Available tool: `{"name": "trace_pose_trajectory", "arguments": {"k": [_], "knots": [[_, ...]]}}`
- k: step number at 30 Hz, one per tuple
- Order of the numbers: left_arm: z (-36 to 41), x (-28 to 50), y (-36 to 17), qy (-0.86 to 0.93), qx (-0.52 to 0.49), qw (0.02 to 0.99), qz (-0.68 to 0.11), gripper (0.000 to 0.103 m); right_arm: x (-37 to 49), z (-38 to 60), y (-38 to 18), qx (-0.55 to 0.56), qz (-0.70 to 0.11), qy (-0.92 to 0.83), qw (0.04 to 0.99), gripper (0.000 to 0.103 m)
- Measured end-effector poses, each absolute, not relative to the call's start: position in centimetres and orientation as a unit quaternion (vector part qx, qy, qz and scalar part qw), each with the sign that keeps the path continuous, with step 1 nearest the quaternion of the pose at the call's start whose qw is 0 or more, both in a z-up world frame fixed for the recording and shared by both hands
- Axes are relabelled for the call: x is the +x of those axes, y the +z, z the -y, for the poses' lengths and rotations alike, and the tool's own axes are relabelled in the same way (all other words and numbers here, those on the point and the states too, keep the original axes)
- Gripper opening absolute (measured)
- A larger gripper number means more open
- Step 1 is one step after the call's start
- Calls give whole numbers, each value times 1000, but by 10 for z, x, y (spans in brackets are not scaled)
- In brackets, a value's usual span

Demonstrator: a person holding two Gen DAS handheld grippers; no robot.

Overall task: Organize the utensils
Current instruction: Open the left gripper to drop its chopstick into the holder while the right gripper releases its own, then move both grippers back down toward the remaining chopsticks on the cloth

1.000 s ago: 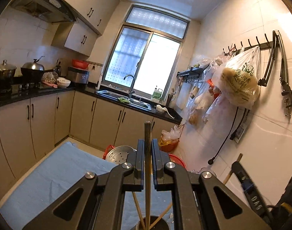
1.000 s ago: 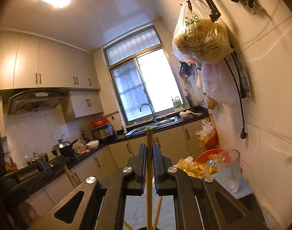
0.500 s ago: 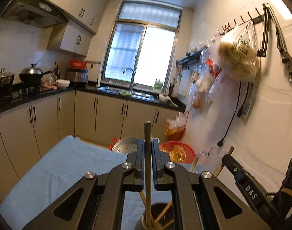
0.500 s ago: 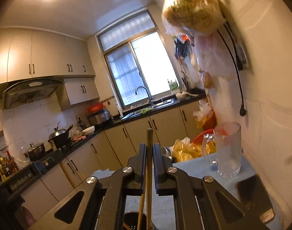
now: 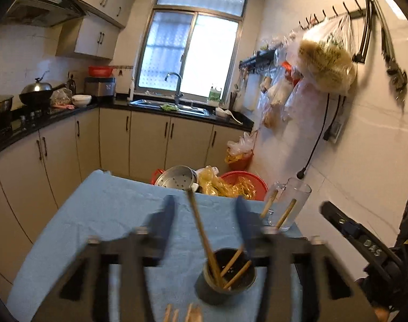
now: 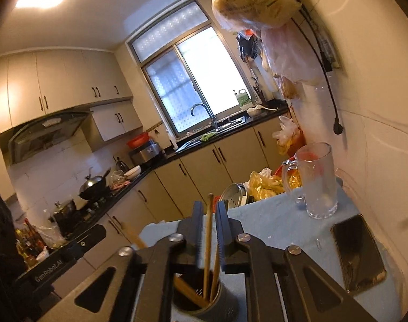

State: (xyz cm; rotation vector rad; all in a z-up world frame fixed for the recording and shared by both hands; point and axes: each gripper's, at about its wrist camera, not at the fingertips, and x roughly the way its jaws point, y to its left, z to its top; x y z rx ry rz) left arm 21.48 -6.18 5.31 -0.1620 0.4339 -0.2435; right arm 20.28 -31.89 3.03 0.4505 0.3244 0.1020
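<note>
The dark round holder (image 5: 226,276) stands on the blue cloth (image 5: 104,214) that covers the counter, and several wooden chopsticks lean in it at different angles. One long chopstick (image 5: 202,233) rises out of the holder, tilted, with its tip above the far edge of the cloth; it stands in the wide gap of the left gripper (image 5: 205,214), whose jaws are opening and blurred, neither pad touching it. In the right wrist view the holder (image 6: 201,300) sits directly beneath the right gripper (image 6: 209,224), and another chopstick (image 6: 208,241) stands upright from the holder between that gripper's jaws, which are also opening; a narrow gap shows on each side of the stick, so it is released, not clenched. Beyond the holder, toward the tiled wall, a clear glass mug (image 6: 318,181) stands on the cloth, and a dark phone (image 6: 358,252) lies flat nearer than the mug. More chopstick ends (image 5: 182,314) lie on the cloth just in front of the holder.
</note>
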Motion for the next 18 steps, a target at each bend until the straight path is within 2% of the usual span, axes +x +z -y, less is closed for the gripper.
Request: {"name": "trace_pose_trajectory", "arguments": {"k": [5, 7, 9, 12, 18], "knots": [[18, 175, 50, -92, -71, 959, -259, 53, 156, 311, 33, 220, -198, 66, 953, 28], [2, 156, 39, -82, -65, 954, -282, 53, 138, 304, 21, 223, -225, 81, 945, 37], [-9, 137, 24, -63, -44, 950, -302, 53, 122, 295, 3, 227, -256, 87, 936, 38], [-21, 117, -1, -45, -32, 942, -332, 53, 107, 284, -24, 228, -294, 96, 923, 46], [-30, 102, -34, -44, -46, 925, -375, 53, 98, 259, -69, 211, -362, 106, 902, 48]]}}
